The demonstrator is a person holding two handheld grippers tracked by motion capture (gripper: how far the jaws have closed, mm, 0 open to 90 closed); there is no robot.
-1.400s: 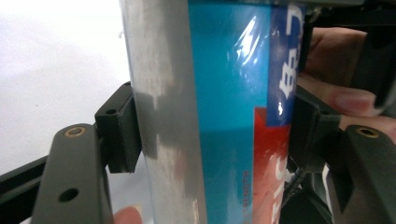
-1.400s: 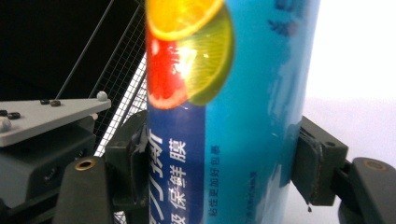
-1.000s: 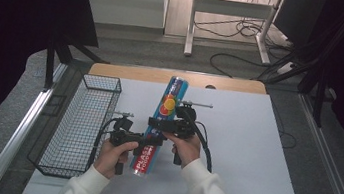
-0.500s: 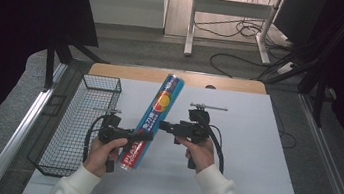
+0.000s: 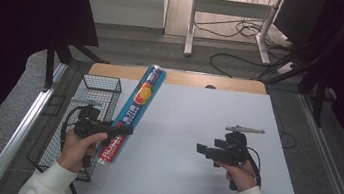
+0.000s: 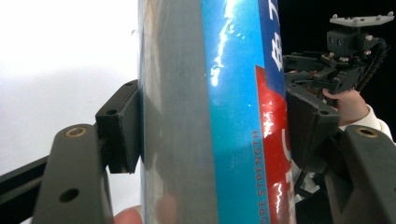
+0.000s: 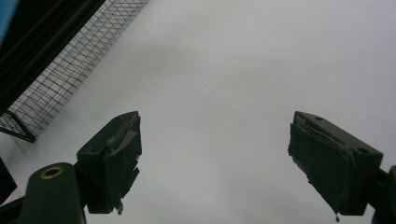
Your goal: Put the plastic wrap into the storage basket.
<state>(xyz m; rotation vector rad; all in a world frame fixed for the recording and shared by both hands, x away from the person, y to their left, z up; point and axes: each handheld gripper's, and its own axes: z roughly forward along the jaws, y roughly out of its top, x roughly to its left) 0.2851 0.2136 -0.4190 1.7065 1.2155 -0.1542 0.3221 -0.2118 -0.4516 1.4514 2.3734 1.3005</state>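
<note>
A long blue box of cling film, with a red end and an orange picture, is lifted at a slant over the white table's left side. My left gripper is shut on the cling film box near its lower end; both jaws press its sides. Off to the right, my right gripper is held above the white sheet, open, with nothing between its jaws. In the right gripper view the right gripper points down at bare white sheet.
A black wire basket stands along the table's left edge, right beside the box; the basket also shows in the right gripper view. Beyond the table's wooden far edge are cables on the floor and a metal stand.
The right gripper let go of the box and drew away to the right. The left gripper carried the box leftward, toward the wire basket.
</note>
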